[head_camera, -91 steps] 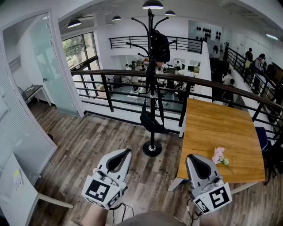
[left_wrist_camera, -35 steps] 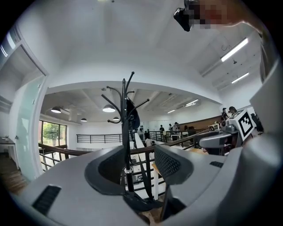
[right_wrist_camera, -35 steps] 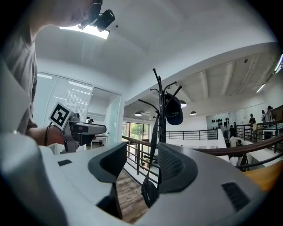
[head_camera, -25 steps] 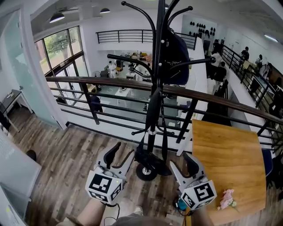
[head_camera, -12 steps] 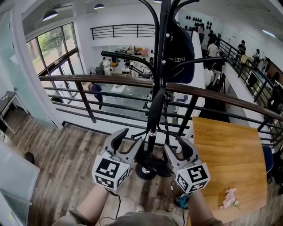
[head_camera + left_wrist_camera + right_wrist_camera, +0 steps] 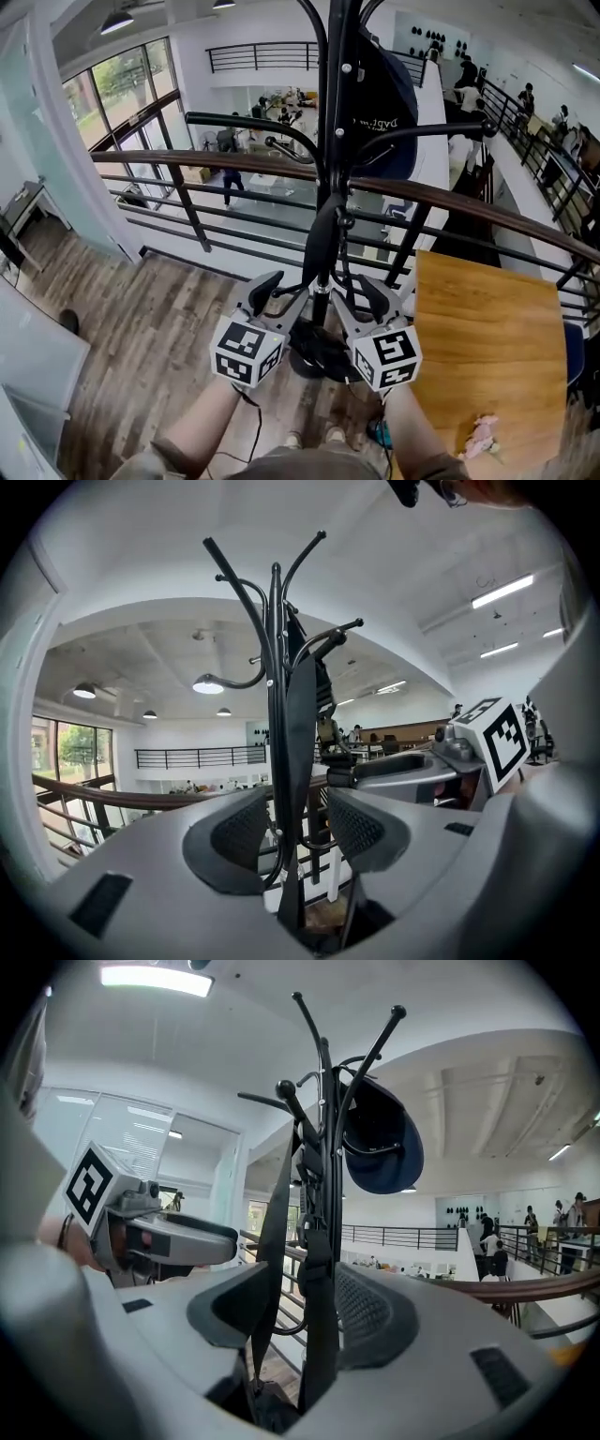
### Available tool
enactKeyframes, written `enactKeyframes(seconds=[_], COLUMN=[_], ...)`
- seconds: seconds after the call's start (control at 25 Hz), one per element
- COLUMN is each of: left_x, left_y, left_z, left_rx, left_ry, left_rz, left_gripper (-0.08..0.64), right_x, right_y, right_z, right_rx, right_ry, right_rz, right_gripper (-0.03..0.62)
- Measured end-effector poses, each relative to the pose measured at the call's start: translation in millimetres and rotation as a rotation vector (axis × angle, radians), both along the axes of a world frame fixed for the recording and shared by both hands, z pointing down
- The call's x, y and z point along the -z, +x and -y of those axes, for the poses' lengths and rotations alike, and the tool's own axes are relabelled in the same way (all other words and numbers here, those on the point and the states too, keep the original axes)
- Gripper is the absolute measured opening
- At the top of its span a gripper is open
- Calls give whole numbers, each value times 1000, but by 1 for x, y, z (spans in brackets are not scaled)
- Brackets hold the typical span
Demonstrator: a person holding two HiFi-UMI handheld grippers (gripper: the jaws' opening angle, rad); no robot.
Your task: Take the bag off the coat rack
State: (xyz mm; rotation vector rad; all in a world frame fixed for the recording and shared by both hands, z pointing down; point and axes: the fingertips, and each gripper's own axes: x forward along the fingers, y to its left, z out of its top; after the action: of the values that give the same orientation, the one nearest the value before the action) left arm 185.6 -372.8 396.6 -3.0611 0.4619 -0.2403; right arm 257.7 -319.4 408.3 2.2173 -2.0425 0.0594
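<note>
A black coat rack (image 6: pixel 336 141) stands in front of the railing. A black bag (image 6: pixel 319 356) hangs low against its pole on long black straps (image 6: pixel 323 234). My left gripper (image 6: pixel 281 289) and right gripper (image 6: pixel 354 292) flank the pole just above the bag, close together. In the left gripper view the left gripper (image 6: pixel 298 822) is open, with a strap (image 6: pixel 300 742) and the pole running between its jaws. In the right gripper view the right gripper (image 6: pixel 305 1302) is open around two straps (image 6: pixel 319 1269), the wide one close to the right pad. The bag's top (image 6: pixel 258 1415) shows below.
A dark navy item (image 6: pixel 384 94) hangs from an upper hook (image 6: pixel 441 127) of the rack. A brown-topped black railing (image 6: pixel 187 164) runs right behind the rack. A wooden table (image 6: pixel 487 328) stands to the right with pink flowers (image 6: pixel 478 436) on it. Wood floor (image 6: pixel 141 337) lies to the left.
Both grippers have moved forward and inward, from either side of the rack's base to closely flanking the pole, with the straps now between their jaws. The rack looms nearer.
</note>
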Motion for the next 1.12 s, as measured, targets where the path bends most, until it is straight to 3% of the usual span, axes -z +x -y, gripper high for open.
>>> enactKeyframes(seconds=[0.32, 0.52, 0.56, 0.64, 0.84, 1.12], left_x=[-30, -47, -48, -47, -43, -24], left_y=[35, 52, 54, 57, 57, 51], left_z=[18, 15, 15, 16, 11, -4], left_rx=[14, -29, -25, 1, 29, 30], left_ry=[-100, -132, -127, -102, -66, -67], left_rz=[69, 129, 135, 126, 139, 135], left_gripper=[218, 216, 188, 39, 18, 18], right_x=[-20, -19, -19, -19, -12, 8], right_y=[13, 20, 20, 21, 27, 38], right_z=[30, 37, 37, 36, 24, 0], right_rx=[82, 104, 113, 127, 143, 142], right_ry=[-16, 17, 20, 25, 65, 90], right_rz=[-15, -31, -30, -24, 10, 89], right_gripper=[218, 170, 164, 152, 60, 49])
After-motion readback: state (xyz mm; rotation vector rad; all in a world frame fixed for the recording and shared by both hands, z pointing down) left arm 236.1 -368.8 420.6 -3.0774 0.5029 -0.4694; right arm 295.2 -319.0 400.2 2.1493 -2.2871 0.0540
